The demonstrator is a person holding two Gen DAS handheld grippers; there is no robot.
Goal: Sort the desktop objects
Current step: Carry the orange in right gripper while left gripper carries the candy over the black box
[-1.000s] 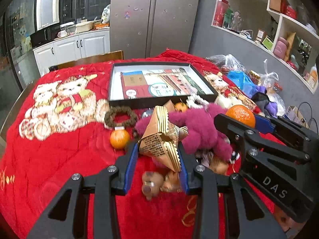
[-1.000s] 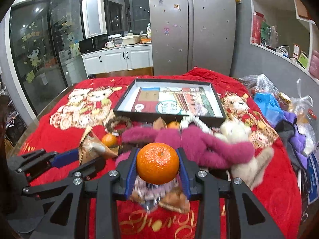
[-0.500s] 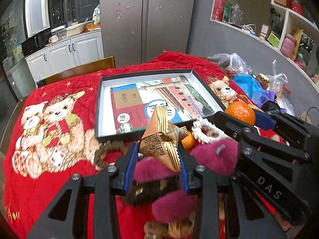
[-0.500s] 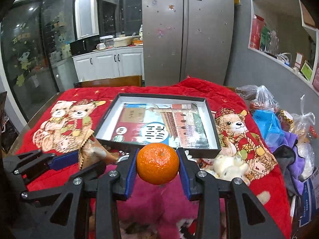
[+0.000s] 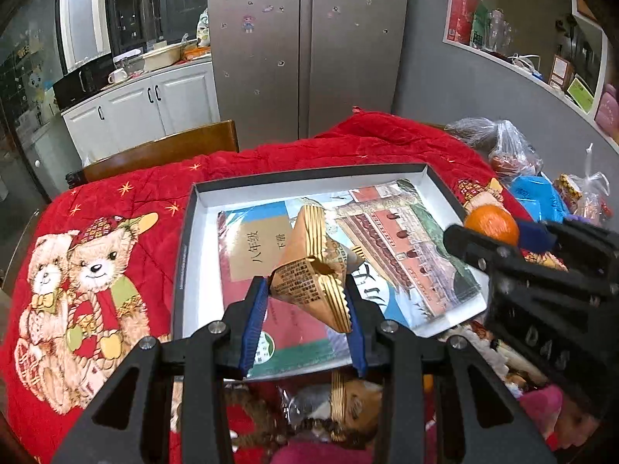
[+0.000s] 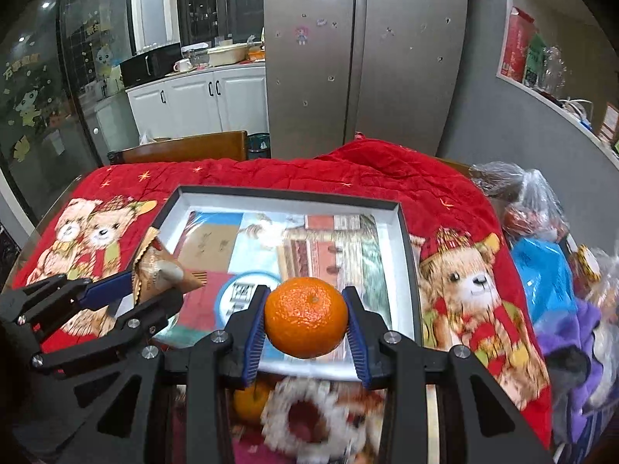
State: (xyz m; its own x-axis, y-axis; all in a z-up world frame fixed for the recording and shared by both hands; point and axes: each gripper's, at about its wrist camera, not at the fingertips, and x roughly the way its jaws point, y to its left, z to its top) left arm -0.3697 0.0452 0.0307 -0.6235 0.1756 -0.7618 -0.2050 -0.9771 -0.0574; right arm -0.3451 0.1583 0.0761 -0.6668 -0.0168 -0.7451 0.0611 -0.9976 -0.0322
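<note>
Nearest, below both grippers and partly hidden by their black frames: a blurred white ring-shaped item (image 6: 305,421), a second orange (image 6: 249,402) mostly covered, a brown braided loop (image 5: 267,421) and magenta plush (image 5: 541,406), all cut off at the lower edge; their exact forms cannot be made out. Left gripper (image 5: 305,305): blue-padded jaws narrowed onto a gold-edged triangular snack packet (image 5: 313,266), clamped on both sides, held above the near edge of the tray. Right gripper (image 6: 305,321): jaws partly closed, pads pressed on either side of an orange (image 6: 305,317), held over the near edge of the tray. Tray (image 6: 408,270): shallow, dark-rimmed, white inside, lined with a printed sheet (image 5: 402,243) showing buildings and text; lies mid-table on a red bear-print quilt (image 6: 387,178). Right edge of table: plastic bags (image 6: 530,201) and blue and purple items, heaped and indistinct. Beyond the far edge: wooden chair back (image 5: 162,150), white cabinets (image 6: 193,100), steel refrigerator (image 6: 363,54).
</note>
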